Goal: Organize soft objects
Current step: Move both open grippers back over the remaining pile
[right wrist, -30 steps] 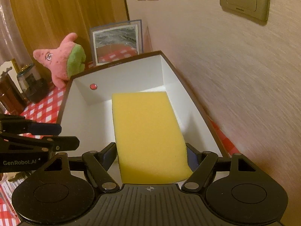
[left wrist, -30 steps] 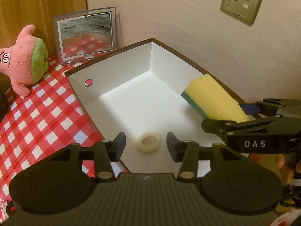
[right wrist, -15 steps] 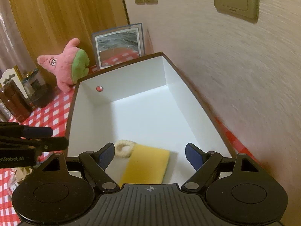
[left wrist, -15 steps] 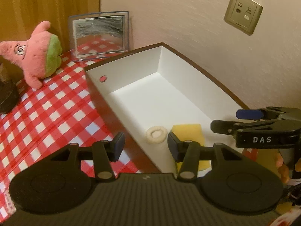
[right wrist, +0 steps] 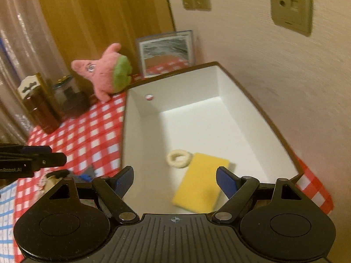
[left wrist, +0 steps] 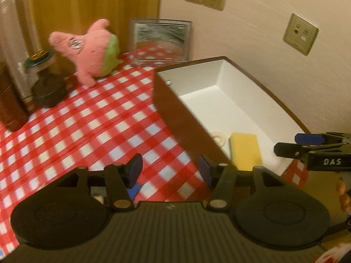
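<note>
box: brown rim ran along the wall; far half bare.
sponge: lay flat at near end, touching ring.
left gripper: jaws opening, empty, over cloth.
right gripper: jaws apart, empty.
right view only: box hole.

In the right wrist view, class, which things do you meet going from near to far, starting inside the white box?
Yellow sponge → cream ring → far wall of the white box → pink star plush toy → framed mirror.
</note>
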Demonstrator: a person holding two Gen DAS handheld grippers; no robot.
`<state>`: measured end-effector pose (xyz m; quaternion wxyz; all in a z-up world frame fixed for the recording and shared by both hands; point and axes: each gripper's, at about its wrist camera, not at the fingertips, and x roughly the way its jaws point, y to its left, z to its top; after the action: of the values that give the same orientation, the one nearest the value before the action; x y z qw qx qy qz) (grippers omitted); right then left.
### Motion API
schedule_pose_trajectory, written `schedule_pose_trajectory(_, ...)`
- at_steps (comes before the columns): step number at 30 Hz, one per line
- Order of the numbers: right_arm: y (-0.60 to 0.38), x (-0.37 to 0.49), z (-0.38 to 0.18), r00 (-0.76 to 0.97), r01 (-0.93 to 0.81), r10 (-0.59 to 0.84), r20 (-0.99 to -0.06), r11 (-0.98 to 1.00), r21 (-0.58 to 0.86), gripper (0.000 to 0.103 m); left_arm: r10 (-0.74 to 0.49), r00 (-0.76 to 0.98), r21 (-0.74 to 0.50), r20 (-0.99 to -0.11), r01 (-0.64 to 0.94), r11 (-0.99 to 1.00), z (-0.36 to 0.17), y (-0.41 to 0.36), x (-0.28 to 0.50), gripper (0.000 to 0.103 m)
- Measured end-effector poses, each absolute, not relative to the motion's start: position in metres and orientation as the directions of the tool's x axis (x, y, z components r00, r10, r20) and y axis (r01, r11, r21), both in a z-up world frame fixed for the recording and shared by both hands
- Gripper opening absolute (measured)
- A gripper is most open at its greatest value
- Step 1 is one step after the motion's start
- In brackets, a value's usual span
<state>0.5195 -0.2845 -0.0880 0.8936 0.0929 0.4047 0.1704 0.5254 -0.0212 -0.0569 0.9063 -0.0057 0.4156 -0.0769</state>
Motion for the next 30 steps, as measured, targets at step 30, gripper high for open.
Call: schedule_pose_trajectory(30,-0.127,0.470,-0.106,0.329,-0.536,0.603,-0.726,0.753,0.382,0.082,0.130,0.591,0.001,-0.796,-0.214,0.977,-0.063,0.105,0.386,0.065)
